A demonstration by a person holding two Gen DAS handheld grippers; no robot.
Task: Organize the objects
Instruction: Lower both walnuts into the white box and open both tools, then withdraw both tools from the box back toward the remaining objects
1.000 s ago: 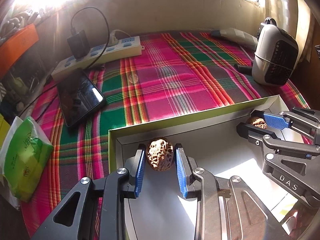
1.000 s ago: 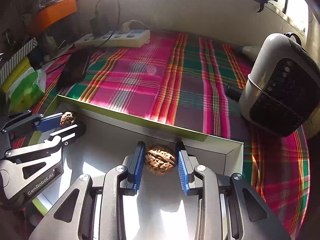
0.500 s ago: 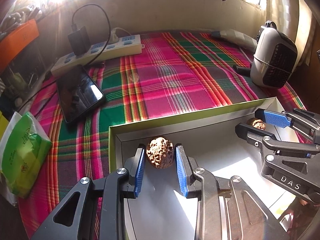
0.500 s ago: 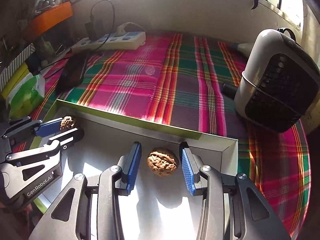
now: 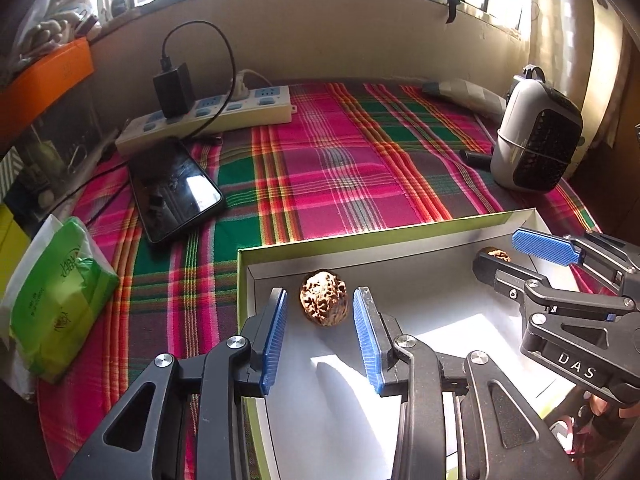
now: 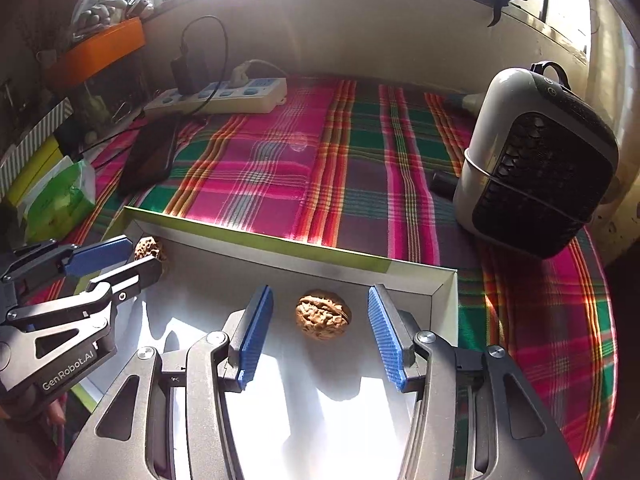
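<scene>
Your left claw [image 5: 320, 332] has just been opening: pads stand clear of the pitted walnut [image 5: 325, 298], which sits between them on the floor of the box [image 5: 360, 240], close to its far-left corner. Nothing gripped.

Your right claw [image 6: 320, 332] has also just been opening, wider gap. The ridged walnut [image 6: 323, 314] lies between the pads, touching neither, near the box's far-right corner. Nothing gripped there either.

Step in hand, as I read it: release. Both nuts are set down in the box, one toward each end. Next move calls for backing both claws straight off along their own line, jaws kept apart, so no pad clips a nut and rolls it. Round shells on a smooth white floor will likely roll at a light touch.

Outward: the box is white inside with a green rim and rests on a surface under a pink-green plaid cloth [image 5: 340, 168]. On the cloth sit a phone [image 5: 172, 188], a power strip [image 5: 208, 116] with a black charger plugged in, a tissue pack [image 5: 56, 300] at left and a small grey heater [image 6: 536, 176] at right. An orange bin [image 6: 96, 52] sits on the left. Window ledge behind, strong sun, hard glare patches inside the box.
</scene>
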